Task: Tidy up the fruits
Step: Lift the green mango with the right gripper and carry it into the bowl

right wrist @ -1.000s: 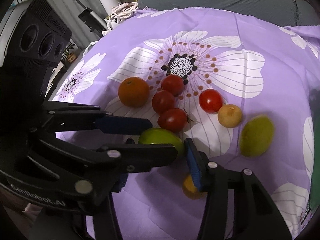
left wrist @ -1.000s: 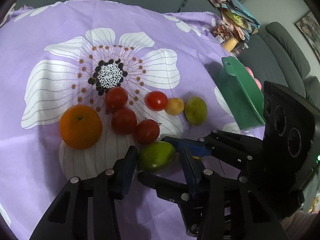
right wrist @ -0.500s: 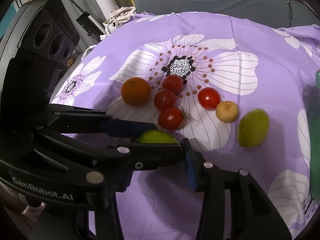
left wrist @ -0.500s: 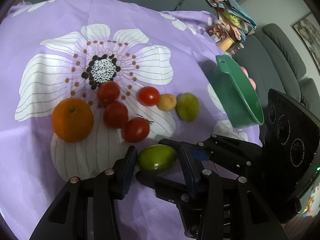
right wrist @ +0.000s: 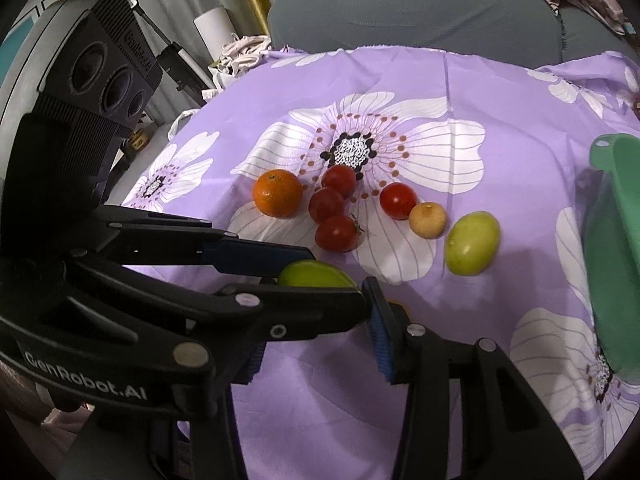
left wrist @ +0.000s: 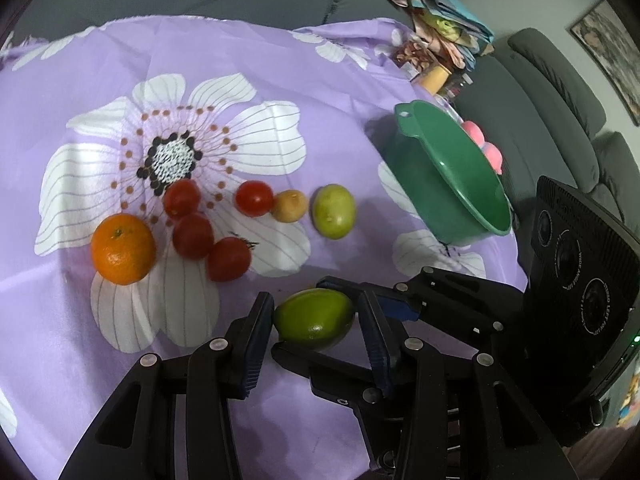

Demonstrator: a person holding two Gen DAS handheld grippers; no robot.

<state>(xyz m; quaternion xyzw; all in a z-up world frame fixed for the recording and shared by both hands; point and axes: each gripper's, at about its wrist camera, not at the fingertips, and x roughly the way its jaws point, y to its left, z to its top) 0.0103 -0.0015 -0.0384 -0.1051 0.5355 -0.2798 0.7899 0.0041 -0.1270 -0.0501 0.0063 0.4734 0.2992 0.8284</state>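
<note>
My left gripper (left wrist: 314, 316) is shut on a green lime (left wrist: 314, 319) and holds it above the purple flowered cloth (left wrist: 256, 60); the lime also shows in the right wrist view (right wrist: 316, 275), between the left gripper's fingers (right wrist: 256, 256). My right gripper (right wrist: 316, 336) is open and crossed under the left one, with a small orange fruit barely showing behind its right finger. On the cloth lie an orange (left wrist: 123, 249), several red tomatoes (left wrist: 193, 236), a small yellow fruit (left wrist: 290, 206) and a second green fruit (left wrist: 334, 211). A green bowl (left wrist: 452, 176) stands at the right.
Pink items (left wrist: 486, 148) lie behind the green bowl. A grey sofa (left wrist: 560, 92) and a pile of clothes and boxes (left wrist: 436, 24) border the table's far right. In the right wrist view the cloth's left edge (right wrist: 176, 128) drops off near clutter.
The left gripper, still shut on the lime, has lifted and drawn back; the fruits on the cloth look farther away and the green bowl shows more fully. The right gripper rose with it.
</note>
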